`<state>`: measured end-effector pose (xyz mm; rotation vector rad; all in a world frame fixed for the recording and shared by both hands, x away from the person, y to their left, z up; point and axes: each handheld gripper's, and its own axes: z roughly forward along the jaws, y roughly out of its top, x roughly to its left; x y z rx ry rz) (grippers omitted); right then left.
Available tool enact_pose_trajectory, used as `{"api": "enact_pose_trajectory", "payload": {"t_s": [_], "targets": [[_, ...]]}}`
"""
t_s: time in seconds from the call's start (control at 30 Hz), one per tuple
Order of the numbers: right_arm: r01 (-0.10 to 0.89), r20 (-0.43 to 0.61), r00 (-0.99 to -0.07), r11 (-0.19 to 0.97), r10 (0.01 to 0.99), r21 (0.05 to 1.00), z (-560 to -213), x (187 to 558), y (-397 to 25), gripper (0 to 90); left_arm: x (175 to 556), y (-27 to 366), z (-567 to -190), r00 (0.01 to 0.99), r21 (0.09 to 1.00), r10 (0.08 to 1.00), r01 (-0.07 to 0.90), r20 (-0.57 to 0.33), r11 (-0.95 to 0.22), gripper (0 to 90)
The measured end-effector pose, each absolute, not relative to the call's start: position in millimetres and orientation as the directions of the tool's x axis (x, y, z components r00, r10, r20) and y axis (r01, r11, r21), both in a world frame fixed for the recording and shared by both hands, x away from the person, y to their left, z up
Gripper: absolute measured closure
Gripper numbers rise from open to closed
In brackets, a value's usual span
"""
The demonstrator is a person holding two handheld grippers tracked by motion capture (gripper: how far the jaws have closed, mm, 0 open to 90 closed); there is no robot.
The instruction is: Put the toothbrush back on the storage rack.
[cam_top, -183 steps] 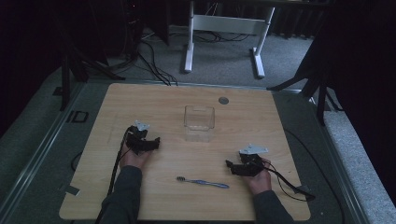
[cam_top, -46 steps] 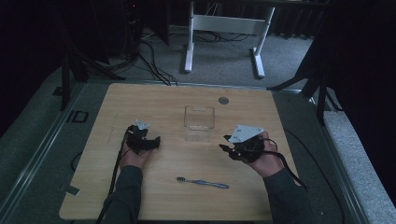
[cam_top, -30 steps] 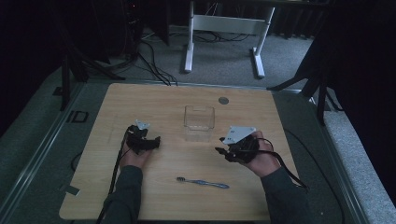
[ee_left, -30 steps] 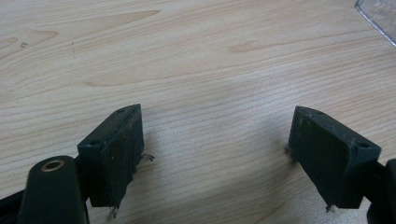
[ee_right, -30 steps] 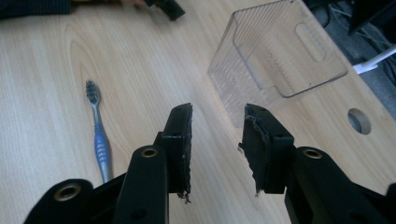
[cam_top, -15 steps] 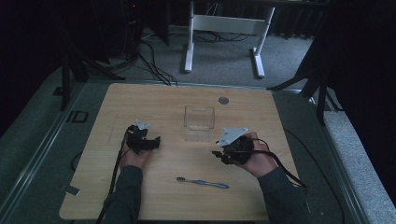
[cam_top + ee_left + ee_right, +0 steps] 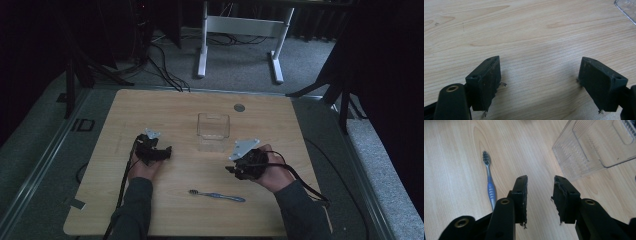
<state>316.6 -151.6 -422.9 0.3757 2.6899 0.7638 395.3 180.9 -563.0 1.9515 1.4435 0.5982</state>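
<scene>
Right gripper [image 7: 234, 168]: I hold it above the desk [image 7: 165, 107], jaws parted by a narrow gap with nothing between them, bare wood below.
Left gripper [image 7: 165, 151]: low over the desk on my left side, jaws spread wide, gripping nothing.
Toothbrush [image 7: 217, 195]: flat on the desk near my edge, between my two forearms, bristle head toward my left; in the right gripper view [image 7: 489, 184] it lies just beside my jaws, apart from them, dark bristles and a blue grip on the handle.
Clear box [image 7: 213, 126]: open-topped, upright at mid-desk, beyond both grippers; its ribbed wall [image 7: 584, 155] stands close to my right jaws.
Round disc [image 7: 239, 107]: small, grey, near the far edge.
Writing: no brand or lettering I can read on the toothbrush or the box.
</scene>
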Motion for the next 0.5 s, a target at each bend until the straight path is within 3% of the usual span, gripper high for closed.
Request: {"api": "enact_pose_trajectory", "payload": {"t_s": [0.5], "targets": [[0.159,-0.217,-0.93,0.857,0.297,0.491,-432.2,317.5,-146.1,65.2,395.3,180.9,-563.0,0.297,0.716,0.955,0.669,-0.009,-0.201,18.6]]}}
